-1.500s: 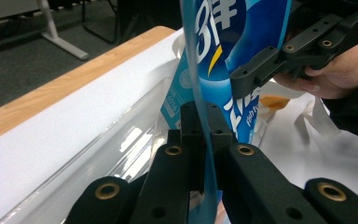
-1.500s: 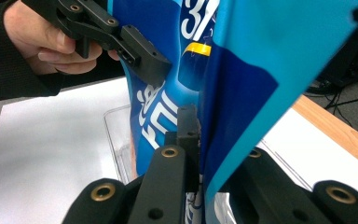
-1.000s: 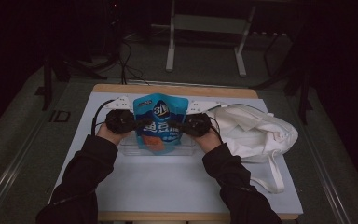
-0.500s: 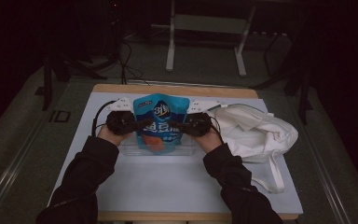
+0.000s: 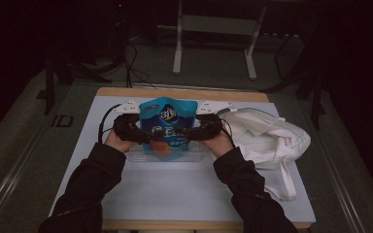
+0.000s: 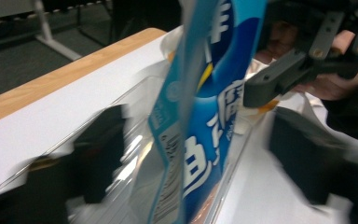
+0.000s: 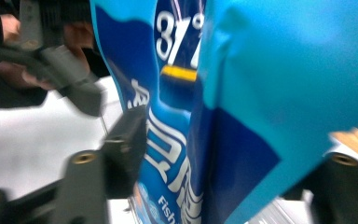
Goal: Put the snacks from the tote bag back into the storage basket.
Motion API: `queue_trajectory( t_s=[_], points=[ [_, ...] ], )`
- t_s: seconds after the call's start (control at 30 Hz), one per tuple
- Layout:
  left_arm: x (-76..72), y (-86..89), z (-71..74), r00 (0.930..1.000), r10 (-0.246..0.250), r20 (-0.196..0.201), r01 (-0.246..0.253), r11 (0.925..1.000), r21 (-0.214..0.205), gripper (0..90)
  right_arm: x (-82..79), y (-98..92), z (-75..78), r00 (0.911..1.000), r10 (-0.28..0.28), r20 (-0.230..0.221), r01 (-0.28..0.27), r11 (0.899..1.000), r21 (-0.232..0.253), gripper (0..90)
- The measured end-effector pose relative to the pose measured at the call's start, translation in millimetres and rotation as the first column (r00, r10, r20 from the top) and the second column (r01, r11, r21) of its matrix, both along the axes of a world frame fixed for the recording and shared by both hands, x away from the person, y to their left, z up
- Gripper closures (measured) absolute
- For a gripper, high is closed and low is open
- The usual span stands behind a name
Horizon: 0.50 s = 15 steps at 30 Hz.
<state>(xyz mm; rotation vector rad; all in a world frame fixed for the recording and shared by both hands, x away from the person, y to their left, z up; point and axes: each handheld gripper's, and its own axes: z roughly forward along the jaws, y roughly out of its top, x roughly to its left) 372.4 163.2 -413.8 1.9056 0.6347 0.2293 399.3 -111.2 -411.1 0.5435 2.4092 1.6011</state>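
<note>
Standing upright in the clear plastic tray point(image 5: 194, 156) at the frame's centre, the glossy blue snack pouch point(image 5: 169, 127) could topple: the left gripper point(image 5: 144, 136) and right gripper point(image 5: 194, 133) have just been opening, jaws apart with the pouch loose between them.

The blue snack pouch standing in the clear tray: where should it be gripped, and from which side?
Probably by the blue snack pouch's flat side edges above the clear tray rim, one gripper from each side: it stands upright, thin edges facing outward, the tray walls covering its base.
</note>
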Motion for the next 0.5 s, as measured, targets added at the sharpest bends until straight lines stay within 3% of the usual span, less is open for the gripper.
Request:
queue_trajectory(
  t_s=[0.07,0.1,0.17,0.37,0.5],
  points=[
    [-1.6,-1.1,-0.1,1.0000,0.002,0.006,-0.002,1.0000,0.004,13.0,0.5,-2.5,0.4,1.0000,-0.004,0.004,0.004,1.000,0.020,19.1],
    [-2.4,-2.1,-0.2,1.0000,0.006,0.007,-0.006,0.9999,0.008,8.5,0.6,-3.9,1.0,0.9999,0.002,0.014,-0.002,1.000,0.025,16.1],
    [-3.9,-3.1,0.1,1.0000,-0.009,0.001,0.009,0.9999,0.007,1.0,0.5,-7.4,1.9,0.9996,-0.005,0.029,0.003,0.999,0.038,14.6],
    [-12.2,-1.0,2.2,0.9976,0.066,0.021,-0.066,0.9978,0.001,1.0,-0.1,-15.3,5.5,0.9995,-0.017,0.026,0.016,1.000,0.012,14.2],
    [-18.6,-0.9,4.2,0.9974,0.063,0.035,-0.063,0.9979,0.012,1.1,-3.2,-19.0,8.7,0.9989,-0.035,0.031,0.035,0.999,-0.016,14.3]
  ],
)
